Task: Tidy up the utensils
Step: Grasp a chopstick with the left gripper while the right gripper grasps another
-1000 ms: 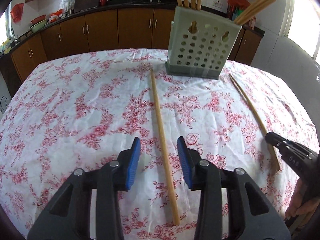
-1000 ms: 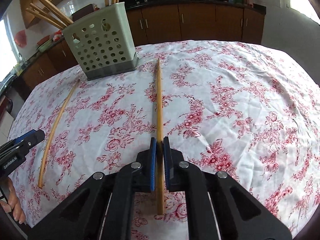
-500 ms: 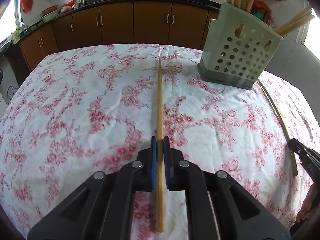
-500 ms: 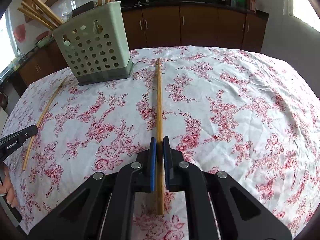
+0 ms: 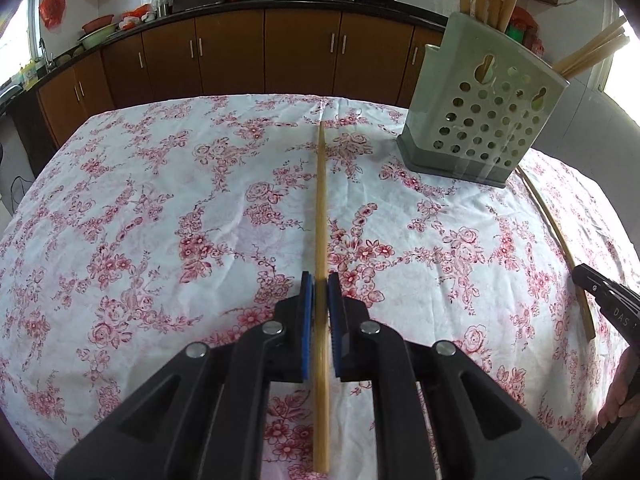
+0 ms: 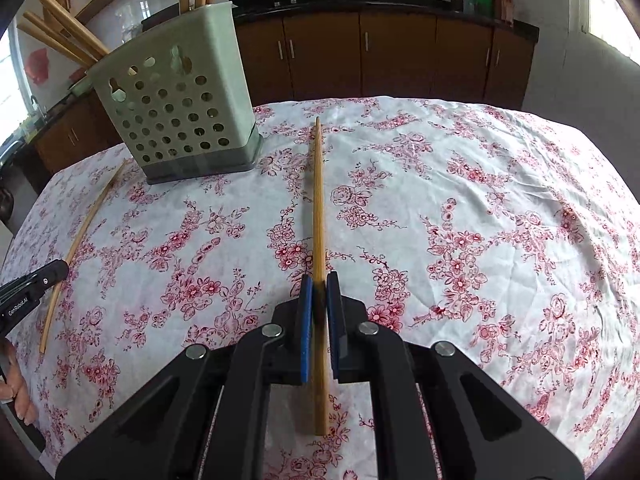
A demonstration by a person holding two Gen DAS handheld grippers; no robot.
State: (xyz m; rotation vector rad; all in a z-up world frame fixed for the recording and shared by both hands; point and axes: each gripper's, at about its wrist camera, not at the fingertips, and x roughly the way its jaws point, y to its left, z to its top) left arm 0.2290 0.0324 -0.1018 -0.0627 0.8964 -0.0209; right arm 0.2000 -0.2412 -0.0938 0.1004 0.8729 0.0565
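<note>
My left gripper (image 5: 320,286) is shut on a long wooden chopstick (image 5: 320,200) that points away over the floral tablecloth (image 5: 160,220). My right gripper (image 6: 319,284) is shut on a second wooden chopstick (image 6: 317,192), also pointing away. A pale green perforated utensil holder (image 5: 476,120) stands at the far right in the left wrist view and at the far left in the right wrist view (image 6: 176,108), with several chopsticks standing in it. Each view shows the other gripper's chopstick at its side edge: right (image 5: 556,236) and left (image 6: 80,236).
The table is round and its edges fall away on all sides. Brown kitchen cabinets (image 5: 240,52) and a dark counter with pots run behind it. The other gripper's tip and a hand show at the right edge (image 5: 604,304) and left edge (image 6: 28,292).
My left gripper, open around the chopstick a second ago, has shut on it and lined up along it. My right gripper stays shut on its chopstick; the holder looks nearer.
</note>
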